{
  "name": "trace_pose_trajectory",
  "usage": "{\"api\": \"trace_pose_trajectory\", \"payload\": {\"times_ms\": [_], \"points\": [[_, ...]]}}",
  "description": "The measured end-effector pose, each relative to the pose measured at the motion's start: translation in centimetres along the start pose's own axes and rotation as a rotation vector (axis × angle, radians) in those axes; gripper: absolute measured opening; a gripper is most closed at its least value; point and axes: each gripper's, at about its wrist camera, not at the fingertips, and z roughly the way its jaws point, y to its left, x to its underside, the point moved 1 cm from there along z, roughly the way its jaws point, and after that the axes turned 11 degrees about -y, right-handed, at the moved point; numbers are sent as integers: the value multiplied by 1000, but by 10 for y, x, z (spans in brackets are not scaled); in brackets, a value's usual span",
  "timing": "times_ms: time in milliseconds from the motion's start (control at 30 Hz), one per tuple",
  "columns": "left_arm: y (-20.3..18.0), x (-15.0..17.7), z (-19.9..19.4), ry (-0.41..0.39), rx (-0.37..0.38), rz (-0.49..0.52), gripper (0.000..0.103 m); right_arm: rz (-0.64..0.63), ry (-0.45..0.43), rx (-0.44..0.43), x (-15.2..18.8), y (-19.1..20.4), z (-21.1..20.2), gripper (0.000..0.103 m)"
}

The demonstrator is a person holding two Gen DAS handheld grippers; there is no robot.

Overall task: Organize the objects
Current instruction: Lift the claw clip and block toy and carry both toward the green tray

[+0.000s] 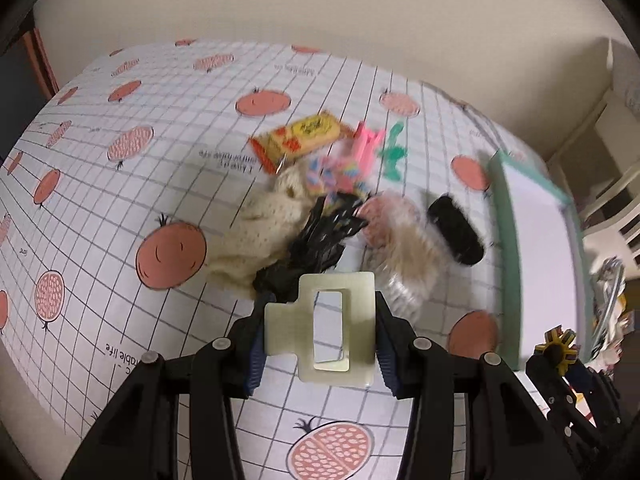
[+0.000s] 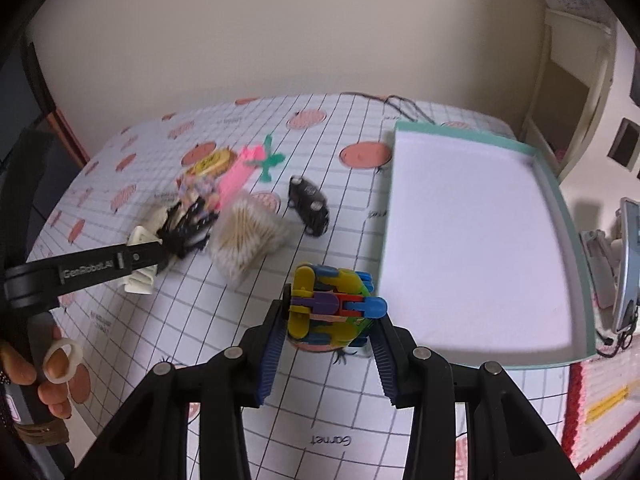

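Observation:
My left gripper (image 1: 320, 330) is shut on a cream hair claw clip (image 1: 324, 326), held above the cloth-covered table; from the right wrist view that clip (image 2: 140, 256) shows at the left gripper's tip. My right gripper (image 2: 326, 328) is shut on a colourful plastic building toy (image 2: 332, 308), just left of the teal tray (image 2: 576, 240) with its white inside. In a pile on the table lie a black hair claw (image 1: 316, 240), a cream knit piece (image 1: 256, 228), a box of cotton swabs (image 2: 248, 236), a black toy car (image 2: 310, 204), a pink clip (image 1: 366, 146), a green figure (image 1: 394, 152) and a yellow packet (image 1: 300, 138).
The tablecloth (image 1: 120, 208) has a grid with orange fruit prints. A wall runs behind the table. A person's hand (image 2: 48, 376) holds the left gripper's handle at the left edge. White shelving (image 2: 572, 92) stands at the far right, with clutter beside the tray.

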Motion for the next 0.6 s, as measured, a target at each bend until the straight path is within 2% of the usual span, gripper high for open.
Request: {"api": "trace_pose_trajectory", "payload": {"times_ms": [167, 300, 433, 600], "points": [[-17, -18, -21, -81, 41, -18, 48, 33, -56, 31, -24, -20, -11, 44], [-52, -38, -25, -120, 98, 15, 48, 78, -98, 70, -48, -47, -9, 44], [-94, -56, -16, -156, 144, 61, 48, 103, -131, 121, -66, -78, 3, 44], [-139, -63, 1, -165, 223, 78, 48, 114, -132, 169, -74, -108, 18, 44]]}}
